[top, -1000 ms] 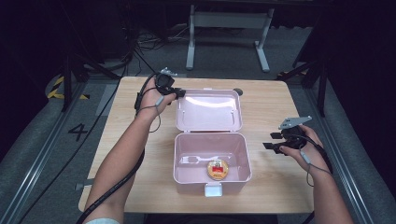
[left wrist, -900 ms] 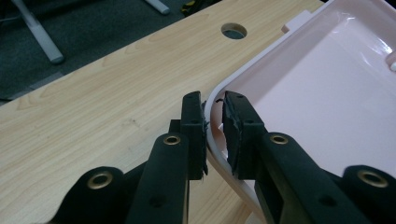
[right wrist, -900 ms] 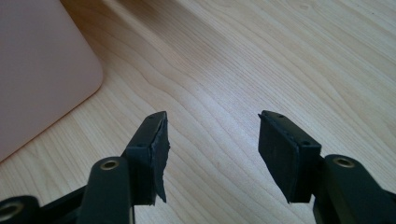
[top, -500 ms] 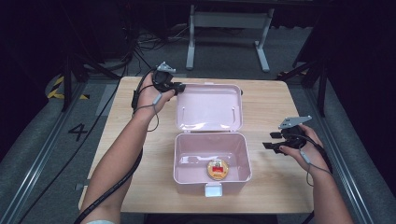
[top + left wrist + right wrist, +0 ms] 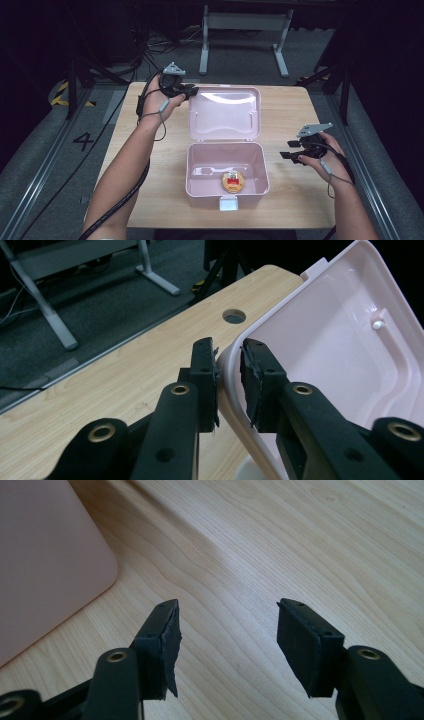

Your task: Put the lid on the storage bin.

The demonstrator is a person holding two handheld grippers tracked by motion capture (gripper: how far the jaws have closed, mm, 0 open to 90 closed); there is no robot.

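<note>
Claw on the left (image 5: 229, 375) pinched the pink lid's (image 5: 227, 112) far-left corner rim, one jaw each side of the wall
It held that lid tipped back behind the open lunchbox (image 5: 202, 187), probably to steady or swing it on its hinge; inside the lunchbox lay a round red-and-gold item (image 5: 232, 181). Right of the lunchbox, the other claw (image 5: 227, 640) hung wide and empty just above the worktop (image 5: 295, 100), apparently waiting

Round item's red label (image 5: 232, 180) in the pink box (image 5: 200, 187) too small to read.
</note>
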